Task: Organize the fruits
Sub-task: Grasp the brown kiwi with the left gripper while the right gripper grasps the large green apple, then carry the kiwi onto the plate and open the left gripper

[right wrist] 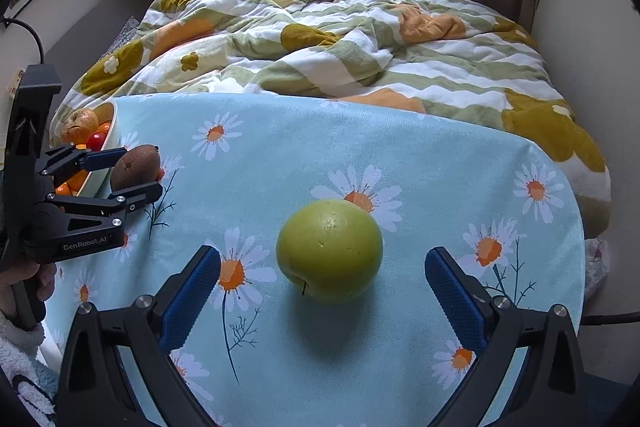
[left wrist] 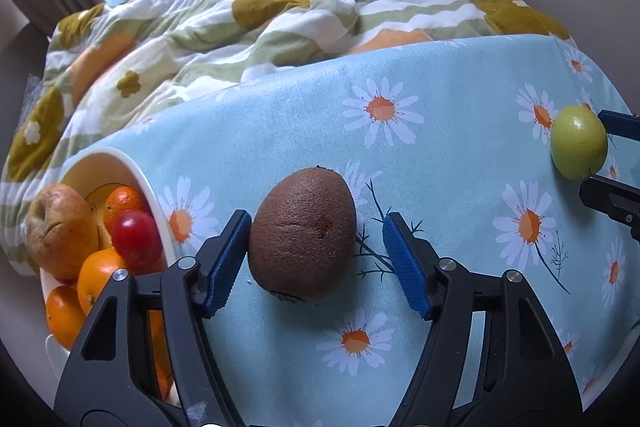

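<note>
Now left tongs (left wrist: 316,259) straddle the kiwi (left wrist: 303,233).

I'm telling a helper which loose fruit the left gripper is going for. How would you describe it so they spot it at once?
Find the daisy-print tablecloth at the foot of the bed. Beside the white fruit bowl at its edge lies the kiwi, on the cloth between the open fingers of the left gripper. It is brown, fuzzy and egg-shaped, unlike the smooth green apple nearby.

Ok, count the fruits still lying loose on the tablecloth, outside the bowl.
2. The kiwi lies near the bowl, between the left gripper's fingers. The green apple lies mid-cloth, between the right gripper's fingers. None seems hidden on the visible cloth.
</note>
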